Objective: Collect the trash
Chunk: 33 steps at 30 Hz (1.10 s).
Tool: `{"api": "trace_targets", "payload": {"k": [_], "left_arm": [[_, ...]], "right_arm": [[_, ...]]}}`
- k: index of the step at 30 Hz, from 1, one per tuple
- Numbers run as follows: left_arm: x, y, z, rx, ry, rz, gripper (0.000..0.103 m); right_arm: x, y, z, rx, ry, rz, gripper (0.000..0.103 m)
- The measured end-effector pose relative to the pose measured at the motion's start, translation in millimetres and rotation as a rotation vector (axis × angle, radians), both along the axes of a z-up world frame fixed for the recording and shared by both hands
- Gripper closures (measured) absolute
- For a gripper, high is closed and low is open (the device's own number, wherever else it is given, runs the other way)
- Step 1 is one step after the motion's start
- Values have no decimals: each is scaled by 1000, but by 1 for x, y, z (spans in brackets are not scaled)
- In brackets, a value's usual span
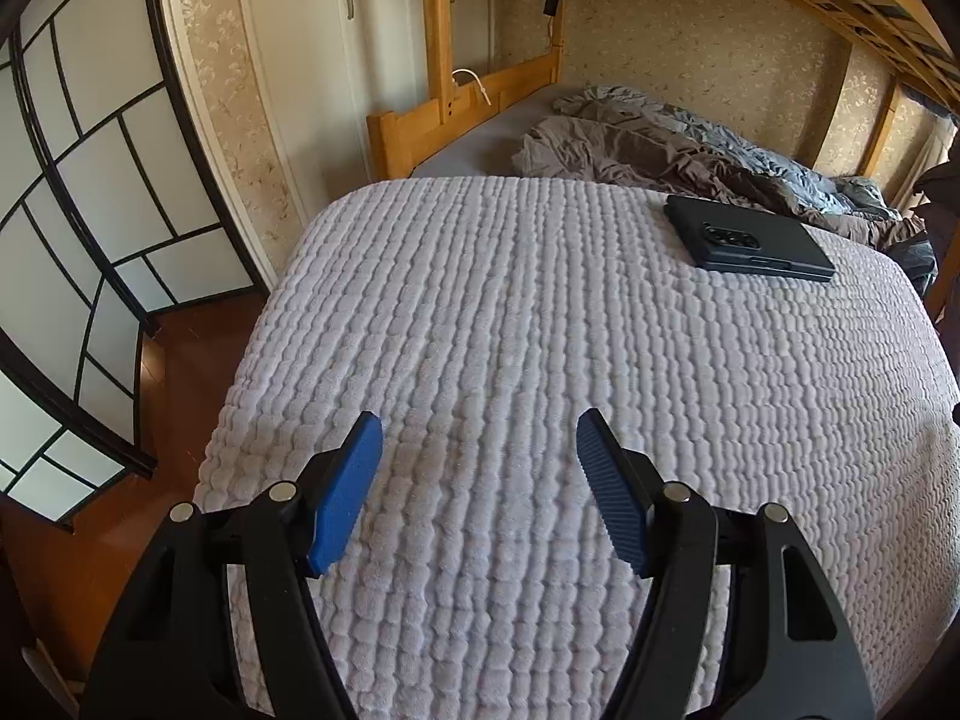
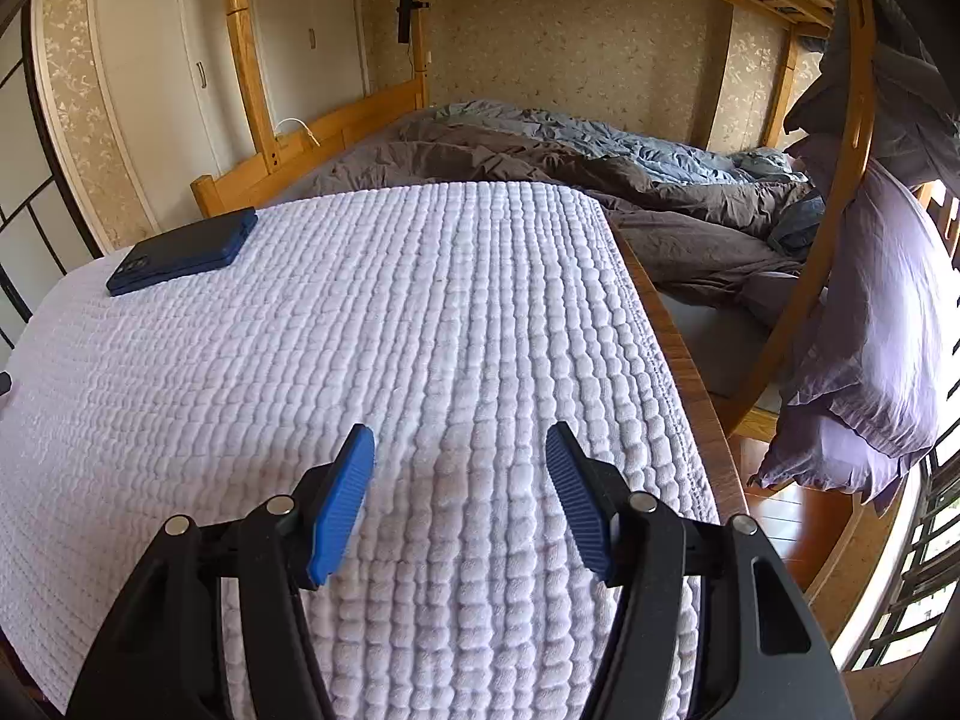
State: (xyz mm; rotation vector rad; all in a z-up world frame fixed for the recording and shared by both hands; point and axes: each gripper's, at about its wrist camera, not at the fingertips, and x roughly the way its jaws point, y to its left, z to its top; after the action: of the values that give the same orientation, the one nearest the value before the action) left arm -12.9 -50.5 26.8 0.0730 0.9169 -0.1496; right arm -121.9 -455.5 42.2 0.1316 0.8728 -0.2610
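Observation:
No trash shows in either view. My left gripper (image 1: 479,429) hangs open over the near left part of a white quilted cover (image 1: 540,330) spread on a table, nothing between its blue pads. My right gripper (image 2: 459,441) is open too, above the near right part of the same cover (image 2: 360,312), and holds nothing. A dark blue folded phone (image 1: 750,240) lies on the cover at the far right in the left wrist view. In the right wrist view the phone (image 2: 186,249) lies at the far left.
Behind the table stands a wooden bunk bed (image 1: 462,102) with a rumpled grey duvet (image 2: 570,174). A lilac pillowcase (image 2: 870,360) hangs off the bed post on the right. Paper-paned sliding doors (image 1: 78,192) and wooden floor (image 1: 174,360) lie to the left. The table's wooden edge (image 2: 678,330) shows on the right.

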Motion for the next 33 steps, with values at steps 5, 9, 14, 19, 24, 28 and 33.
{"api": "trace_targets", "payload": {"k": [5,9,14,19,24,28,33], "left_arm": [[10,3,-6,-8,11,18,34],[16,3,-11,-7,20,26,34],[21,4,-16,-11,30,32,34],[23,5,-17,-6,24,30,34],[24,5,-18,-2,16,30,34],[24,6,-19,-1,13,35,33],[21,7,-20,6,13,43,26]], "right_arm": [[7,-5,-5,-6,13,-9,44],[10,-8,-10,-6,27,-15,44],[13,-13,-14,0,41,-20,44],[15,-13,-15,-7,43,-18,41],[17,-17,-15,-6,43,-25,38],[17,-19,-15,-2,46,-29,34],[18,-20,-16,-1,52,-27,29]]}}
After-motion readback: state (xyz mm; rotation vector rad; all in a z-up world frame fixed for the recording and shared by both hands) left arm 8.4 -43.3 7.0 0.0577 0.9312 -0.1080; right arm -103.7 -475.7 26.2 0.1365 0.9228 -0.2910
